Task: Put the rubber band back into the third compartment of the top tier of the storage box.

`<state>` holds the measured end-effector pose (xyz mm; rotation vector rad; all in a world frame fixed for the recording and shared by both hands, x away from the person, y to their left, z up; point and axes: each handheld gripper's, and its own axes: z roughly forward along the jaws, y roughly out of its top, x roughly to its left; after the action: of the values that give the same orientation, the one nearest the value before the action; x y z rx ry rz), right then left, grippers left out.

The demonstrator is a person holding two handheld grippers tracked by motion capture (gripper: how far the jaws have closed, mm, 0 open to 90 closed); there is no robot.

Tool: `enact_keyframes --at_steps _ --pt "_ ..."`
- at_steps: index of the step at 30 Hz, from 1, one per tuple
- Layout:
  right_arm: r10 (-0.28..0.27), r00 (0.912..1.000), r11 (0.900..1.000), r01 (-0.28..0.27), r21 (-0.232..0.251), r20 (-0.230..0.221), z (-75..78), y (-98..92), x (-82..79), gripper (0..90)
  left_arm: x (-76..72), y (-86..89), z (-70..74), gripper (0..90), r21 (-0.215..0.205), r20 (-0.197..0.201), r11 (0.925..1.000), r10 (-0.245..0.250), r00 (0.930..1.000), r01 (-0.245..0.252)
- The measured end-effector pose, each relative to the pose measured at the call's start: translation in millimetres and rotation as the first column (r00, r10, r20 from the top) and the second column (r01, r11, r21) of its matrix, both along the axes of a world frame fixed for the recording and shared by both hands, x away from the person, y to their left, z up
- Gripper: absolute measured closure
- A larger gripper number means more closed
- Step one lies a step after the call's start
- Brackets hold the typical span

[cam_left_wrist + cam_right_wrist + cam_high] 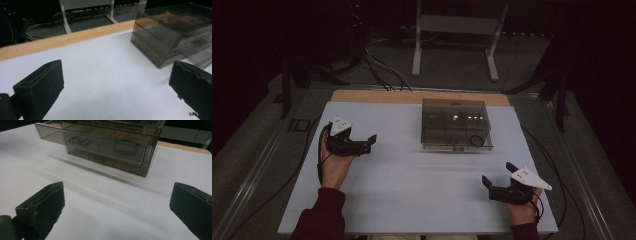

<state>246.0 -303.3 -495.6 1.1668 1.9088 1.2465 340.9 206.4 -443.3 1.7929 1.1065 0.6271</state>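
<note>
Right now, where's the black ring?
In the high view, the black ring lies inside the smoked plastic drawer box, at its front right corner, nearer the right gripper than the left gripper.

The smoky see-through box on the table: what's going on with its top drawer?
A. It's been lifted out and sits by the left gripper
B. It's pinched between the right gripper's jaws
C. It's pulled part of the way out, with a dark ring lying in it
C: in the right gripper view the top drawer juts forward from the box, and a dark ring lies inside; both grippers are apart from it.
</note>
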Motion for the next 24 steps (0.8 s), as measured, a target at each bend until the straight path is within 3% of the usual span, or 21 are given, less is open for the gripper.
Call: enact_keyframes --at_steps 7,13,16,24 --pt "0.000 1.0000 1.000 0.000 0.000 0.001 -0.3 0.1 0.2 0.2 -21.4 11.9 -17.3 0.6 -0.022 0.029 0.9996 -0.015 0.9995 0.015" --pt "-0.001 1.0000 1.000 0.001 0.000 -0.003 -0.9 0.0 1.1 0.2 -39.5 20.6 -29.2 0.5 -0.017 0.046 0.9997 -0.015 0.9988 0.016" --pt "0.000 1.0000 1.000 0.000 -0.002 -0.006 -1.5 1.3 1.2 0.2 -48.5 25.7 -33.4 0.6 -0.015 0.076 0.9998 0.010 0.9971 -0.009" --pt "0.001 1.0000 1.000 -0.001 -0.005 -0.010 -3.1 3.0 2.5 0.2 -67.9 34.1 -41.1 0.6 -0.018 0.108 0.9998 0.012 0.9940 -0.010"
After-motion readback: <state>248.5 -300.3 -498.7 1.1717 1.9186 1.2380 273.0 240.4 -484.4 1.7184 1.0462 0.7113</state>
